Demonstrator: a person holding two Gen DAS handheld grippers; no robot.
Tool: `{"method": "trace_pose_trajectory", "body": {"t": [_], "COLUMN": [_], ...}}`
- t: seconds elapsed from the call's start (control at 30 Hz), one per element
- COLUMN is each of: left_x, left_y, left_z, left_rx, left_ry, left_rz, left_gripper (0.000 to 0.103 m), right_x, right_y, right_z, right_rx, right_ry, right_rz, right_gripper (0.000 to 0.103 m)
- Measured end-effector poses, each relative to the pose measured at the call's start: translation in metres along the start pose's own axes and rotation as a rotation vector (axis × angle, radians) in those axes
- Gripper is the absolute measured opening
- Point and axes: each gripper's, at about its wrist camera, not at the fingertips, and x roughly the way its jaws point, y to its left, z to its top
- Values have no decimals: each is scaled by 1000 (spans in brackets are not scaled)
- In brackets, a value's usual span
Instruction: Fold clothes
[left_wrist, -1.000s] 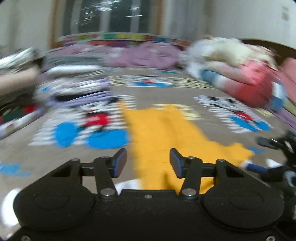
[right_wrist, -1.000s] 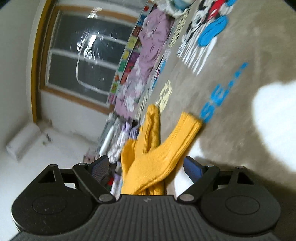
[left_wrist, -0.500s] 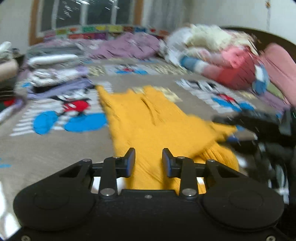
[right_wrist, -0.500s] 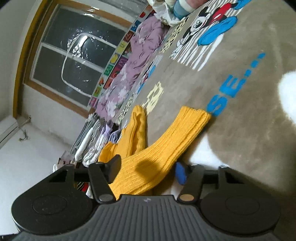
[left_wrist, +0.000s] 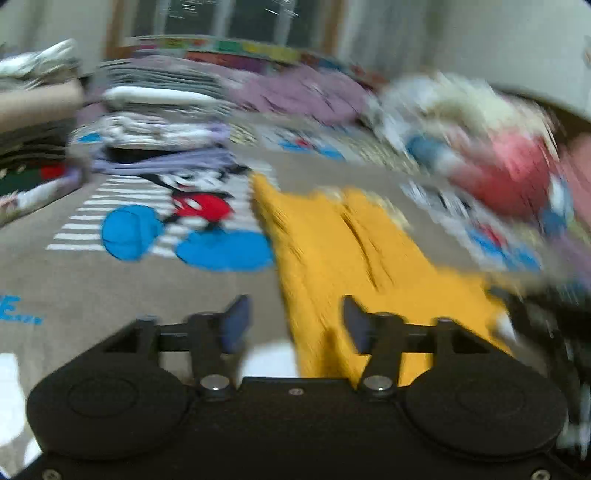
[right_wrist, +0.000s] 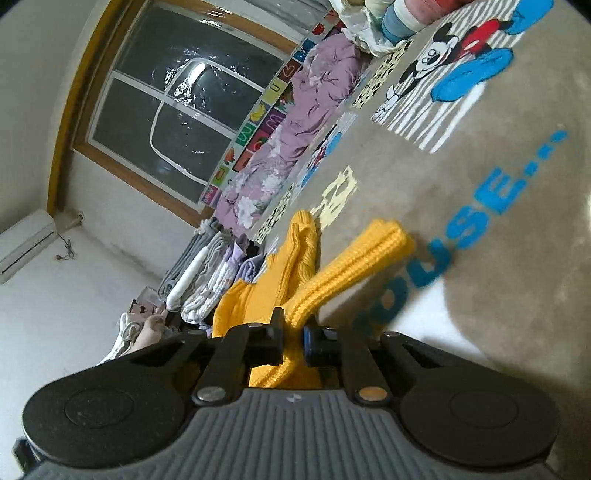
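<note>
Closed now on the yellow knit sweater, the right gripper, jaws that stood wide around the sleeve a second ago pinching a bunched ridge of fabric between the pads. Spread apart again, the left gripper, after narrowing half a second back; nothing between its fingers, the sweater's near edge lying under and just past the right-hand finger. Laid out flat along the cartoon-print blanket, the sweater, ribbed sleeve cuff angled out to one side. Likely a fold of that sleeve across the body coming next, with one grip secured and the other still to be taken. Much motion blur in the left view, so contact there uncertain. Stacked folded clothes beyond, well apart from the sweater.
</note>
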Motion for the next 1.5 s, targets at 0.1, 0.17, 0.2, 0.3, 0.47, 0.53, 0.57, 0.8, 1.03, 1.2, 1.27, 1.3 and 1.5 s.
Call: {"method": "trace_pose_trajectory", "body": {"t": [0.1,0.17,0.2,0.3,0.47,0.53,0.57,0.8,1.03,1.2,1.27,1.3,1.5], "left_x": [27,44,53,81,132,146,152,170,193,205,201,197,161], "left_y": [8,13,14,15,15,14,13,-14,-51,-53,-46,-43,-32], "left_z": [21,37,45,68,88,91,92,96,90,88,93,96,99], "left_rx": [-32,-58,-71,-112,-142,-143,-137,-21,152,173,152,140,168], "left_ry": [45,42,38,35,81,93,98,111,151,212,224,227,176], "left_rz": [34,56,43,-1,38,50,58,90,132,41,1,-23,-66], "left_gripper": [66,66,66,51,44,34,34,7,7,40,40,40,37], "right_x": [-9,-9,-9,-9,-16,-15,-14,-14,-19,-19,-18,-18,-18], "right_y": [0,-4,-7,-15,-10,-12,-13,-18,-23,-27,-28,-28,-28], "right_z": [-1,-2,-3,-6,-1,-1,-1,-1,-3,-3,-4,-4,-7], "right_rx": [-2,4,19,48,34,46,52,94,118,140,144,145,159], "right_ry": [-5,8,16,31,20,29,34,40,47,59,59,58,54], "right_rz": [34,27,24,26,103,101,100,114,128,117,114,115,117], "right_gripper": [12,12,12,12,11,11,11,11,11,11,11,11,11]}}
